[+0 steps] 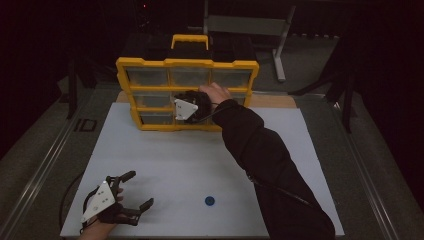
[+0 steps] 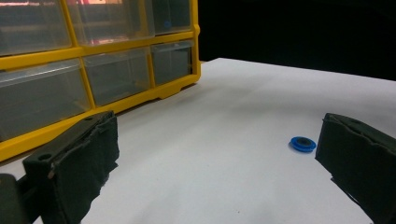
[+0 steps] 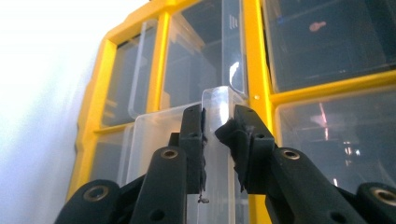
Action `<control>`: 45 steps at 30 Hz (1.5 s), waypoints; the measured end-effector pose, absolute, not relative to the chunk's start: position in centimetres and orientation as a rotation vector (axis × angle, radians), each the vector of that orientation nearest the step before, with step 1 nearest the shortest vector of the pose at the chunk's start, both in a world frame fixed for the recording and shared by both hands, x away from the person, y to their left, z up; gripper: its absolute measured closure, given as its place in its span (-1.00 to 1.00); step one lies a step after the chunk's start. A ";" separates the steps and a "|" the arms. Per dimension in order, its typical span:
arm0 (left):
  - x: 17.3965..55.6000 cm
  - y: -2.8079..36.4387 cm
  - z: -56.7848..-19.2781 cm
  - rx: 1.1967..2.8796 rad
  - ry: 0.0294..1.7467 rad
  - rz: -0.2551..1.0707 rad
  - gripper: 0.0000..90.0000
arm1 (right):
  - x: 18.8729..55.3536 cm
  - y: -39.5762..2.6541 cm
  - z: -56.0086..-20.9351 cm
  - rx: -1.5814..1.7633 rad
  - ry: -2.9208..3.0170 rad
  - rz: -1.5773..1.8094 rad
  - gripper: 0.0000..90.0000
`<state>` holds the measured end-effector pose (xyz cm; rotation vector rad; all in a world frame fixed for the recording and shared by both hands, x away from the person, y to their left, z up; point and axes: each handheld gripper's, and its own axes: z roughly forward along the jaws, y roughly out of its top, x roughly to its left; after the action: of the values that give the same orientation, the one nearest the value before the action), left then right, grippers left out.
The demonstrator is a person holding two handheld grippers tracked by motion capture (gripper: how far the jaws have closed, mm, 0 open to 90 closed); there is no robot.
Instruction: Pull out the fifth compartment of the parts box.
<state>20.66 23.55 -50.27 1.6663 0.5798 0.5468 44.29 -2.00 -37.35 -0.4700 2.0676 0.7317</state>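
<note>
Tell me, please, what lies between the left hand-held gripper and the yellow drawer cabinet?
Only bare white table lies between the left hand-held gripper and the cabinet, as the high view shows; the blue disc sits off to the side.

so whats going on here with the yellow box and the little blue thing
A person works a tool in each hand at a white table. The right tool is clamped on the clear handle of a drawer in the yellow organizer, the drawer slightly pulled out. The left tool rests open on the table, holding nothing. A small blue ring lies loose on the table.
</note>
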 end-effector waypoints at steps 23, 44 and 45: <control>20.7 23.6 -50.3 1.667 0.585 0.555 -1.00 | 41.6 -2.9 -37.2 -0.510 2.081 0.772 0.66; 20.7 23.5 -50.3 1.669 0.582 0.552 -1.00 | 40.2 -2.9 -37.1 -0.514 2.110 0.825 0.66; 20.7 23.5 -50.3 1.669 0.582 0.553 -1.00 | 40.1 -2.9 -37.1 -0.517 2.111 0.823 0.66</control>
<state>20.66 23.50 -50.28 1.6693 0.5819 0.5527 40.11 -2.92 -37.12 -0.5167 2.1106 0.8227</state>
